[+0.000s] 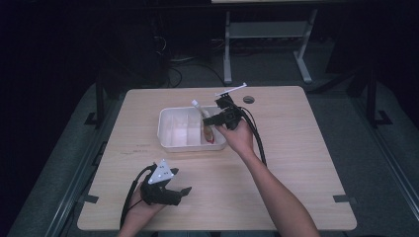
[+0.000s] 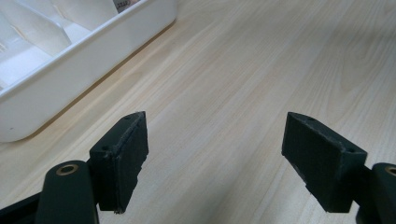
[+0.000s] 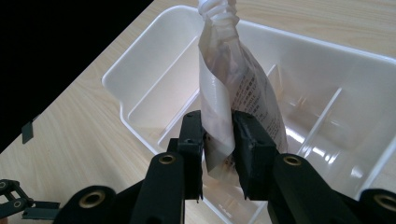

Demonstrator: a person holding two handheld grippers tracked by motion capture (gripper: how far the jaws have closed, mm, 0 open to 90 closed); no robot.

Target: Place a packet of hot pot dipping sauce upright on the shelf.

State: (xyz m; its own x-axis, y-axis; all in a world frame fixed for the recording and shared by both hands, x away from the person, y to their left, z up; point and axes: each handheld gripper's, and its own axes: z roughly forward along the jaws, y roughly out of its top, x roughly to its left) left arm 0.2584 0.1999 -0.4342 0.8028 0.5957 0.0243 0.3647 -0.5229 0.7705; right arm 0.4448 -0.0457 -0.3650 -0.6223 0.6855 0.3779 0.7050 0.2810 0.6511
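A dark room surrounds the pale wooden counter [image 1: 276, 163]. The right gripper [image 3: 218, 140] pinches a clear packet [image 3: 238, 88] over the white divided bin's [image 1: 170, 143] 3 o'clock compartment; likely placing it, so next comes lowering and releasing between the dividers. The left gripper [image 2: 215, 154] rests wide open and empty at 7 o'clock, near the counter's front edge. Open room lies toward 4 o'clock.
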